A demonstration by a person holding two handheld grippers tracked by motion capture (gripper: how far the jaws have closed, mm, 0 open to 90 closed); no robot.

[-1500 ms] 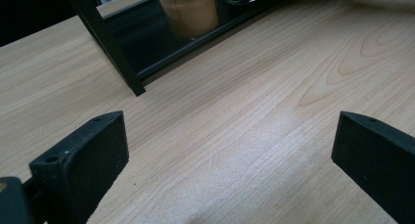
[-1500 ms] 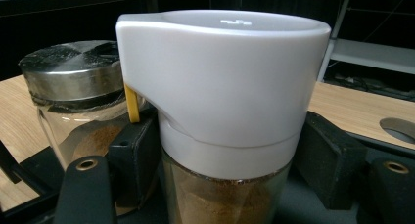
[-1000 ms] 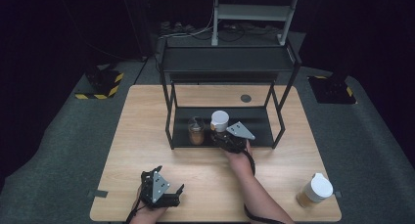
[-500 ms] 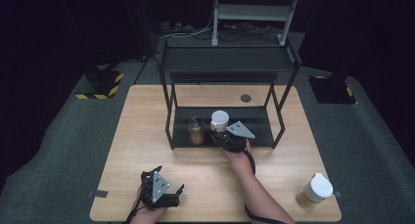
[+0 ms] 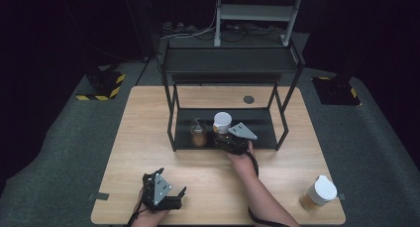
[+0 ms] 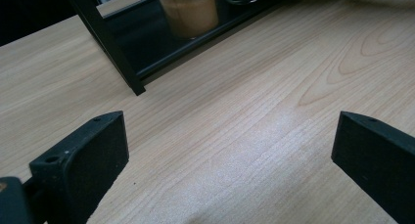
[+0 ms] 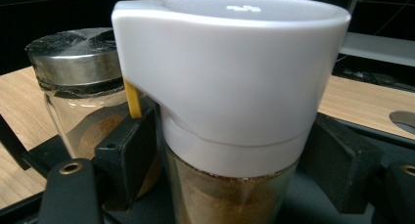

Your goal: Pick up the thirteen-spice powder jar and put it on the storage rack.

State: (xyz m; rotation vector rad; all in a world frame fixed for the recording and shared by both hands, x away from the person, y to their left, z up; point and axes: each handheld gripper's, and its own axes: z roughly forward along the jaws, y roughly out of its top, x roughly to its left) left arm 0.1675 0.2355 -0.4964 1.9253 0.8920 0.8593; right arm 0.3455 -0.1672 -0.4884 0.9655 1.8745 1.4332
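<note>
- So far, judging by how things lie, two jars stand on the bottom shelf of the black metal rack; one more waits on the light wooden table, well right of the rack.
- Left gripper, in front of the rack: jaws wide apart, nothing between them.
- Metal-lidded glass jar, at the rack's left, holds brown powder.
- White-capped glass shaker jar, just beside it on the shelf, holds similar brown powder.
- Right gripper: jaws have just been opening; the shaker sits between them, apparently released.
- Second white-capped jar, with tan contents: probably next.
</note>
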